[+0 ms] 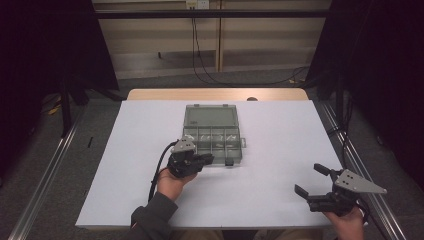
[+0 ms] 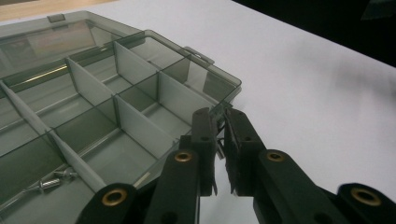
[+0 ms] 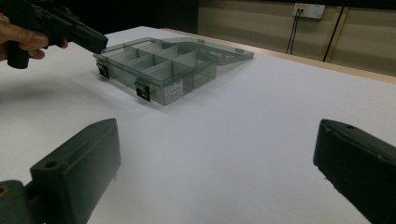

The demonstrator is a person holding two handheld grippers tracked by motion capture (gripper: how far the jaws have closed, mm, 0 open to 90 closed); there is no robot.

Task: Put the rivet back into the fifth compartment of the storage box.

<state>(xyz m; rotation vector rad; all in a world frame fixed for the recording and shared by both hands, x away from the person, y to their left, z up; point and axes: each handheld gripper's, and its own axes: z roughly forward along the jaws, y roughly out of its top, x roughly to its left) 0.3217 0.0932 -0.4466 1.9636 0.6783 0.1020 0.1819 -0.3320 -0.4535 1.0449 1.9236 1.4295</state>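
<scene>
A smoky clear compartment box (image 1: 214, 142) lies open mid-table, its lid (image 1: 210, 116) folded flat behind it. My left gripper (image 1: 210, 159) hovers at the box's near left corner. In the left gripper view its jaws (image 2: 219, 119) stand nearly together over the box's front wall (image 2: 205, 81), pinching a small metal part (image 2: 218, 150) that looks like a screw. A few small screws (image 2: 52, 183) lie in one near compartment. My right gripper (image 1: 308, 179) rests near the table's front right, open, with bare white table between its jaws (image 3: 215, 144). From that side I see the box (image 3: 159, 65) and the left gripper (image 3: 95, 41).
White sheet (image 1: 280, 150) covers the table, whose wooden far edge (image 1: 215, 94) shows behind the box. Two black latches (image 3: 142, 89) hang on the box's front wall. Metal rails run along both sides of the table, and cables hang from a wall socket at the back.
</scene>
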